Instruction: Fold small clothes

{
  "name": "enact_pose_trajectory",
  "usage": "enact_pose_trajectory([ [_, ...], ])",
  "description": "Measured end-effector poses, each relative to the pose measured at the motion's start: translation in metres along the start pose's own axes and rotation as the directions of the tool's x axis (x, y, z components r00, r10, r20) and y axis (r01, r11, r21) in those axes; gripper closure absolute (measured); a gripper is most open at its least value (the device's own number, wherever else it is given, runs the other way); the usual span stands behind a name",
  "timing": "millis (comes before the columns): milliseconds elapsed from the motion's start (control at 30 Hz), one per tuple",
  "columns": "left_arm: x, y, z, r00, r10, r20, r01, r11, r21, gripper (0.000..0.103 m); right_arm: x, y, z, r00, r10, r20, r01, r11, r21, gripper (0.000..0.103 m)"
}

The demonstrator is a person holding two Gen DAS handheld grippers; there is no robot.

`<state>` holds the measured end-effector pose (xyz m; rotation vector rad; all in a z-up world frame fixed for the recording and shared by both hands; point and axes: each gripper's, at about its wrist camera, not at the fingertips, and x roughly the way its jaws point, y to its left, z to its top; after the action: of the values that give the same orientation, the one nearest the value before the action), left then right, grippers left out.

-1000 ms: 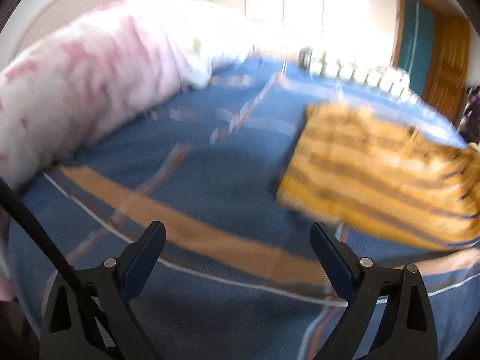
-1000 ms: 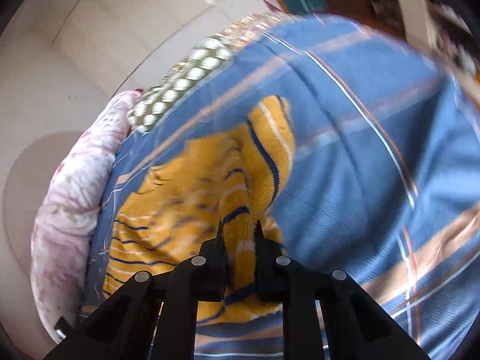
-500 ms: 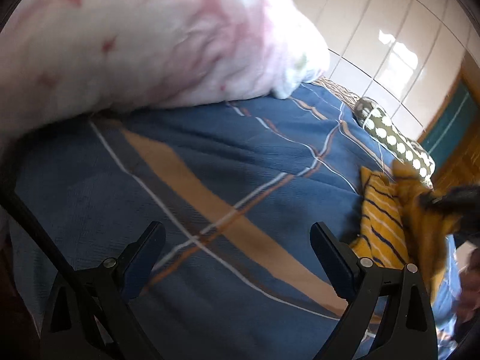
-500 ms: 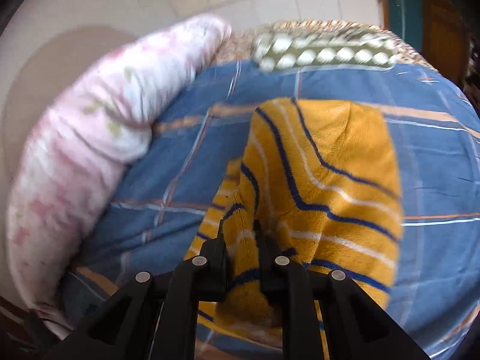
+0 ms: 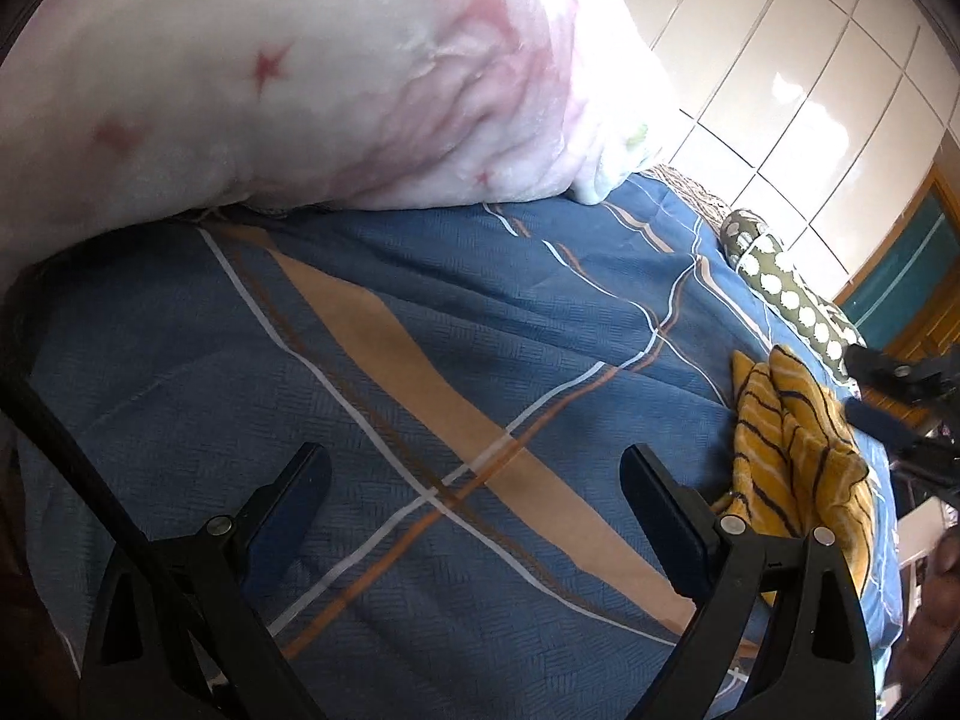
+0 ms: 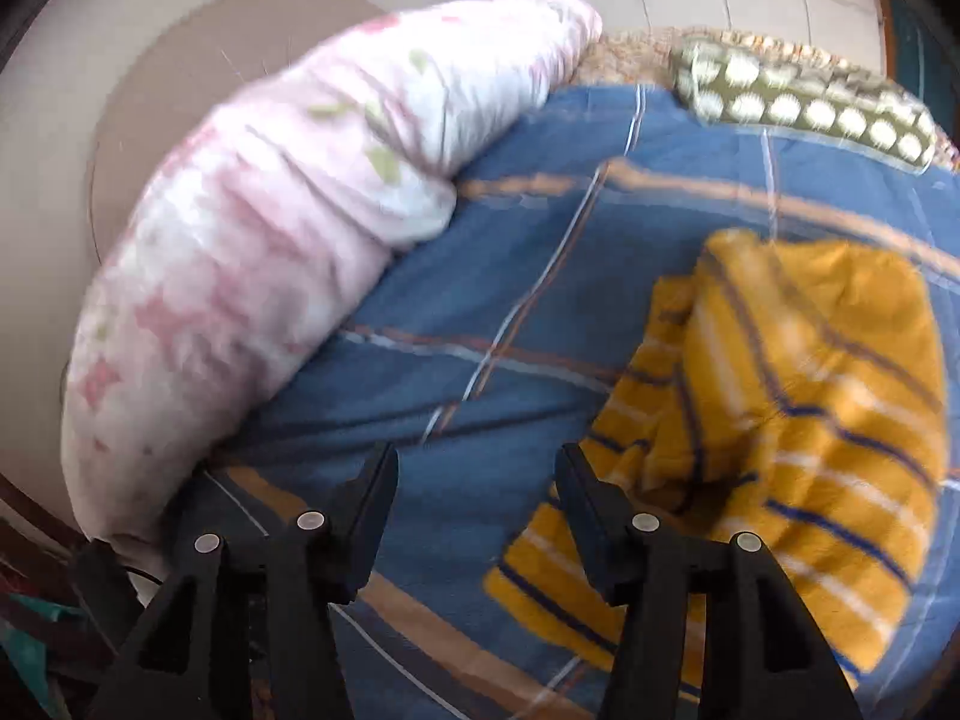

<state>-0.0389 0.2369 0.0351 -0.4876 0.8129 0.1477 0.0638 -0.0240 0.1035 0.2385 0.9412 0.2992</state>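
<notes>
Blue plaid bedding (image 5: 456,372) with tan and white stripes covers the bed in both wrist views, under a pale tiled wall. On it lies the yellow striped garment (image 6: 798,414), a small knitted piece with navy and white lines, bunched in loose folds rather than flat; in the right wrist view it fills the lower right of the frame, and in the left wrist view it sits at the right edge (image 5: 798,456). The right gripper (image 6: 477,480) stands with its jaws spread, having just been opening, and only bedding shows between them; the garment lies just beside and partly behind the right-hand finger, though blur there makes it hard to say whether cloth still touches that finger. The left gripper (image 5: 474,486) is likewise spread wide over bare bedding at the bottom of its frame, pinching nothing, with the garment just past its right-hand finger. At the far right edge of the left wrist view the dark shape of the right gripper (image 5: 900,402) appears beside the garment. A pink and white quilt (image 5: 288,72) with small stars is heaped along the upper left in both views. A green pillow with white dots (image 6: 804,102) lies at the upper right of the right wrist view, beyond the garment.
</notes>
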Motion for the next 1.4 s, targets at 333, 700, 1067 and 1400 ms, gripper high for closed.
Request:
enact_pose_trajectory([
  [333,0.007,-0.015,-0.003,1.0,-0.017,-0.025,0.018,0.999,0.03,0.007,-0.023,-0.072,-0.014,0.935,-0.351,0.055,0.338,0.927,0.159,0.088],
  [700,0.011,-0.022,-0.006,0.999,-0.012,-0.039,0.014,0.998,0.065,0.007,0.047,-0.008,-0.029,0.983,-0.022,-0.183,0.005,0.996,-0.091,0.088],
  [1067,0.012,-0.014,-0.003,0.998,-0.031,-0.051,0.032,0.999,0.028,0.007,-0.015,-0.023,-0.02,0.965,-0.261,0.025,0.263,0.962,-0.075,0.069],
  [1400,0.013,-0.016,-0.005,0.998,-0.029,-0.058,0.031,0.999,0.04,0.007,0.048,-0.002,-0.039,0.911,-0.411,-0.044,0.39,0.89,-0.237,0.086],
])
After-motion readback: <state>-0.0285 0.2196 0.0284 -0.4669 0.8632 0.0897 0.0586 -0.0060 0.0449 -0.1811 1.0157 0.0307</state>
